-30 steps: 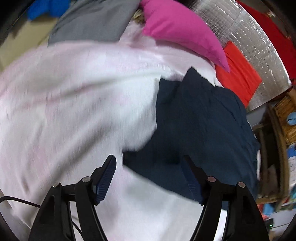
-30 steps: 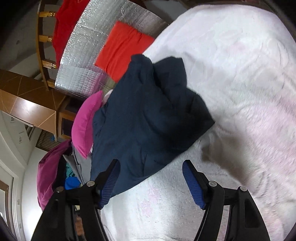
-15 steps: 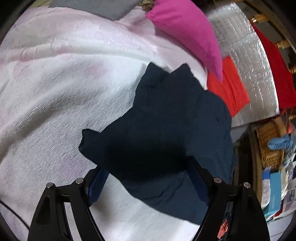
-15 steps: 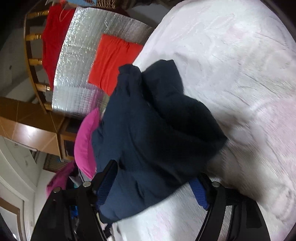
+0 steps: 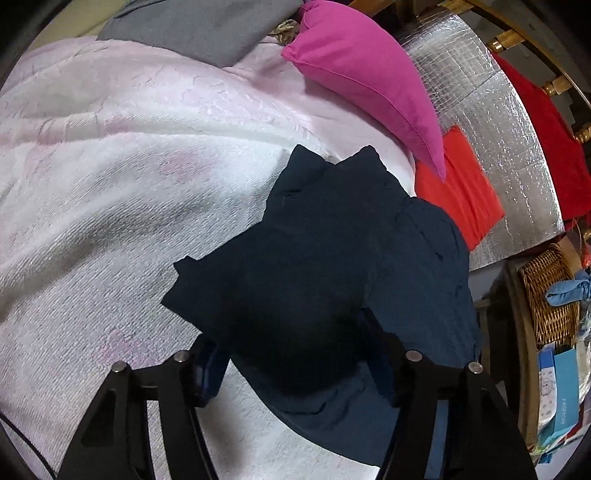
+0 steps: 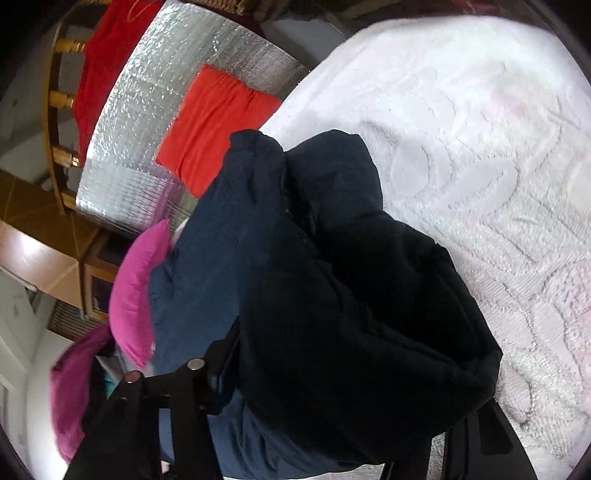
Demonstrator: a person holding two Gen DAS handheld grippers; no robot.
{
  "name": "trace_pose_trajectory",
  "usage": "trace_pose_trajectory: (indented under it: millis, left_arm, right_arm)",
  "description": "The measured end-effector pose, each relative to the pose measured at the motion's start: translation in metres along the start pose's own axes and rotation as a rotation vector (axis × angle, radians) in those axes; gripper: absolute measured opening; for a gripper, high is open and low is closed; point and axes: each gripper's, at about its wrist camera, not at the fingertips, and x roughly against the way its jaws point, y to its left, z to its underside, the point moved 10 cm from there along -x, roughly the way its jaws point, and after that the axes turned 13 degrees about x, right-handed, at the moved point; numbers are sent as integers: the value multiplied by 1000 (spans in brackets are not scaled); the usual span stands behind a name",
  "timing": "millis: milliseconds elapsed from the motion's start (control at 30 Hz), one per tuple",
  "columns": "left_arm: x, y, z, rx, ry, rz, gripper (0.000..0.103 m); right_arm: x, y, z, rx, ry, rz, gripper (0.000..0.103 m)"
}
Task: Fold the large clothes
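Note:
A dark navy garment [image 5: 332, 240] lies bunched on the pale pink bedspread [image 5: 110, 166]. My left gripper [image 5: 291, 332] straddles its near edge. Its jaws are closing with a hump of the cloth between them, and the blue pads [image 5: 208, 365] still stand apart from each other. In the right wrist view the same navy garment [image 6: 314, 258] fills the middle. My right gripper [image 6: 351, 369] is closing around a thick fold of it. That fold hides the right finger's pad; only the left finger [image 6: 221, 369] shows.
A magenta pillow [image 5: 369, 74] and a grey cloth [image 5: 203, 26] lie at the far side of the bed. An orange-red cloth [image 5: 461, 184] rests on a silver foil sheet [image 5: 517, 129]. A wicker basket [image 5: 546, 291] stands beside the bed at the right.
Both grippers came forward and down onto the navy garment, so its cloth now sits between each pair of fingers. Both pairs of jaws have narrowed since half a second ago.

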Motion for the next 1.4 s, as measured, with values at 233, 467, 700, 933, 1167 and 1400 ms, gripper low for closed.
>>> trace_pose_trajectory:
  millis: [233,467,700,933,1167,1400]
  left_arm:
    - [12,10,8,6,22,-41,76]
    - [9,24,20,119,119,-9,84]
    - [-2,18,-1,178,75,47,80]
    - [1,3,-5,100,17,50,37]
    - [26,3,-1,47,6,78,20]
    - [46,20,17,8,-8,57,19]
  right_arm:
    - [0,-9,1,-4,13,0,59]
    - [2,-12,-1,2,11,-11,59]
    - [3,-11,0,11,14,-13,59]
    - [6,-8,1,29,20,-2,50]
    - [25,-1,-2,50,0,-13,38]
    - [52,-7,18,46,21,-27,38]
